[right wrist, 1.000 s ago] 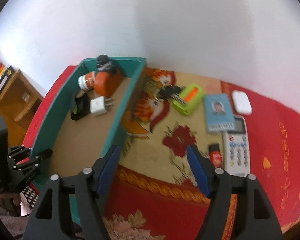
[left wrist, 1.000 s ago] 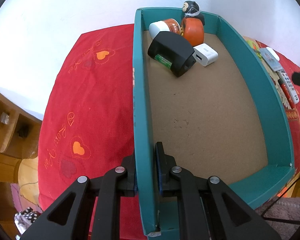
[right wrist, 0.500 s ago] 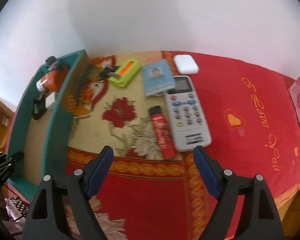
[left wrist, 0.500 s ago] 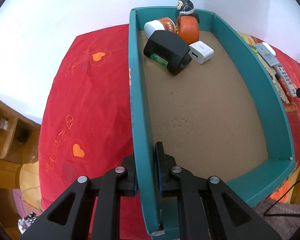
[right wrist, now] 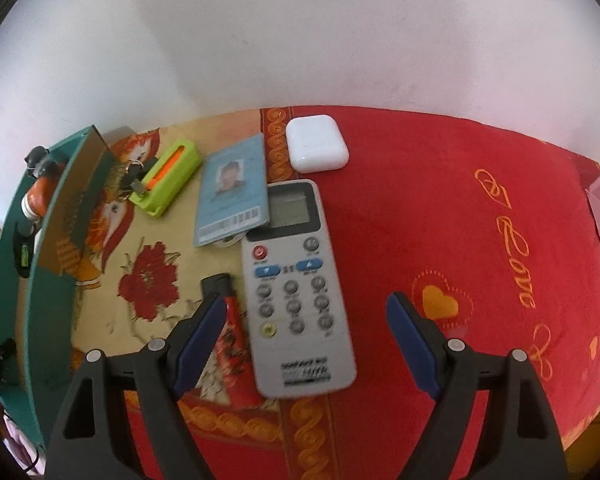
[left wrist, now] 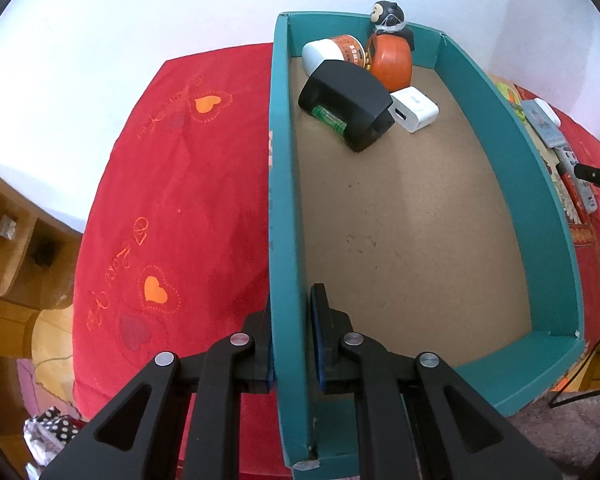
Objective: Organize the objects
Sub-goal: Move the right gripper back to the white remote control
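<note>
Left gripper (left wrist: 291, 344) clamped on the near left wall of the teal cardboard box (left wrist: 536, 184), one jaw outside, one inside, wall pinched between. Box: shallow, open-topped, matt teal walls, bare brown board floor, resting on a red plush cover (left wrist: 172, 208) embroidered with orange hearts and script. Crowded into the far end of the box: black angular plastic gadget with a green strip (left wrist: 346, 104), lying across a white-capped orange jar (left wrist: 332, 50); round orange glossy piece (left wrist: 392, 62) with a small dark monkey figurine (left wrist: 388, 16) above it; white boxy USB charger (left wrist: 414, 109) beside. Rest of the floor bare.

Outside the box to its right, on a patterned floral cloth (right wrist: 148, 280): lime-green plastic case with an orange insert (right wrist: 168, 178), keys (right wrist: 134, 178) touching its left end; pale blue photo ID card (right wrist: 234, 196), flat, its lower corner overlapping the grey remote control (right wrist: 296, 292); red lighter with a black top (right wrist: 232, 332) just left of the remote; white rounded earbud case (right wrist: 316, 143) beyond the remote on the red cover.

Right gripper (right wrist: 306, 328) wide apart, gripping nothing, jaws straddling the remote's lower half from above, left jaw over the lighter. Contact with the remote: cannot tell.
</note>
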Tool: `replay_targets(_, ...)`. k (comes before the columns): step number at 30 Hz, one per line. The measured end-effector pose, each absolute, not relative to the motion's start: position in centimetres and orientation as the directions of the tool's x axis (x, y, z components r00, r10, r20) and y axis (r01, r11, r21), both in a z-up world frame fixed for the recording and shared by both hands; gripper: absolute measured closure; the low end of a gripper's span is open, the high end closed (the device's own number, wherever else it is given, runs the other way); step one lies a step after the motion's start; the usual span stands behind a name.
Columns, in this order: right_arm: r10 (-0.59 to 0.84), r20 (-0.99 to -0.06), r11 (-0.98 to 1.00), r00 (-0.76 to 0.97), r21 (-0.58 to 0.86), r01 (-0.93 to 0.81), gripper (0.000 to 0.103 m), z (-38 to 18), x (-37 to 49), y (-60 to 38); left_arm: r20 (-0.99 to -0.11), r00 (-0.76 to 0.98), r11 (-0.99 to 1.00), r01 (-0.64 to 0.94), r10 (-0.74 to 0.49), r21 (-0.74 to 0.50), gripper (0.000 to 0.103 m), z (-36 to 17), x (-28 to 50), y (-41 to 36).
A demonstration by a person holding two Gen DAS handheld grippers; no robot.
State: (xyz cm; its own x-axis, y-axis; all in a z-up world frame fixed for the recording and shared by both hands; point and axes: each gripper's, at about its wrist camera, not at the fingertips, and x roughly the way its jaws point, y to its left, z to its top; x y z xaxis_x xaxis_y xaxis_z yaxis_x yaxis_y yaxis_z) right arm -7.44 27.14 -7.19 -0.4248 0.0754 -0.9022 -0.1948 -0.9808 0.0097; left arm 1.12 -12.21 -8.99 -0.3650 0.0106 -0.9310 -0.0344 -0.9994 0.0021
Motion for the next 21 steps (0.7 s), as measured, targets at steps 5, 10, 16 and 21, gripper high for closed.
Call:
replay_targets(5,0.049,-0.91,-0.985,-0.412,0.025,-0.173,0.02,-8.4,-8.0,27.8,-0.925,-0.381,-0.999,-0.034,0.01,0.003,0.09,-9.0,1.4,-12.1)
replay_targets(10,0.076,-0.904,-0.991,-0.421,-0.022,-0.132,0.02,-9.1,-8.1,27.0,-0.921,-0.39,-0.999,-0.033,0.003,0.01,0.089,-9.1,1.5,-12.0)
replay_targets(16,0.077,-0.892,-0.994,-0.446,-0.035,-0.1,0.033,-9.0,-7.8,26.5,-0.92,-0.392,-1.0,-0.021,-0.004,0.014,0.089,-9.1,1.5,-12.0)
replay_targets(21,0.062,-0.89,-0.996,-0.451,-0.028,-0.081,0.048,-8.9,-6.9,26.1,-0.918,-0.397,-1.0,-0.019,0.001,0.007,0.089,-9.2,1.6,-12.1)
